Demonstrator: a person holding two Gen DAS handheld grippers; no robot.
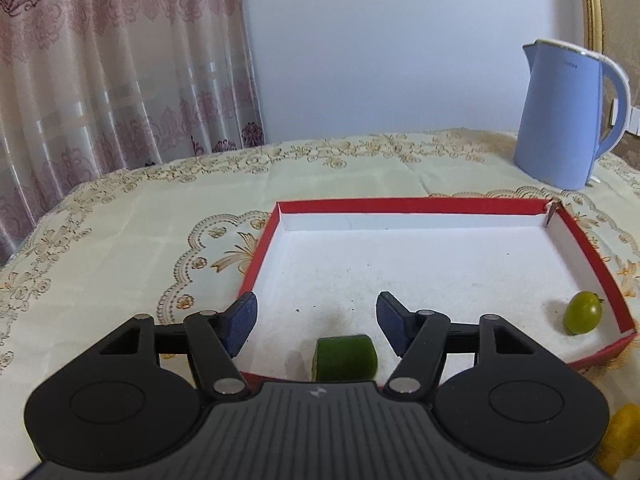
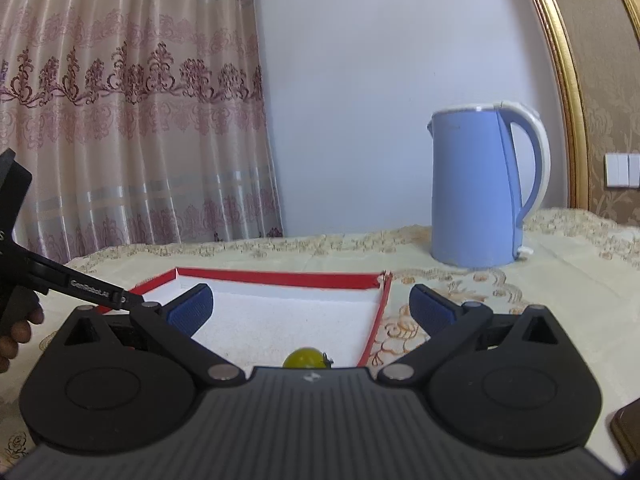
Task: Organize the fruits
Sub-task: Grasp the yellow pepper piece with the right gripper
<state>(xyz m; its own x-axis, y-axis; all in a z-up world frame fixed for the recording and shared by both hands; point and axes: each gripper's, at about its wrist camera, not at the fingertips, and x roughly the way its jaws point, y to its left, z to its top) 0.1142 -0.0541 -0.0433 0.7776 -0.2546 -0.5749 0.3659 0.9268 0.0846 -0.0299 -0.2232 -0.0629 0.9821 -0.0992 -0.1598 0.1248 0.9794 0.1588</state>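
Note:
A shallow red box with a white floor (image 1: 420, 248) lies on the table. A dark green cucumber piece (image 1: 345, 359) lies on its near edge, just below and between my open left gripper's (image 1: 316, 316) blue pads, apart from them. A small green tomato (image 1: 583, 313) sits in the box's near right corner. In the right wrist view the same box (image 2: 280, 312) lies ahead, and the tomato (image 2: 303, 358) peeks out just above the gripper body. My right gripper (image 2: 310, 308) is open and empty above it.
A blue electric kettle (image 1: 560, 116) stands behind the box at the right, also in the right wrist view (image 2: 476, 188). A yellow object (image 1: 620, 436) lies outside the box at bottom right. Curtains and a wall stand behind the cloth-covered table (image 1: 120, 240). The left gripper's arm (image 2: 80, 284) shows at the left.

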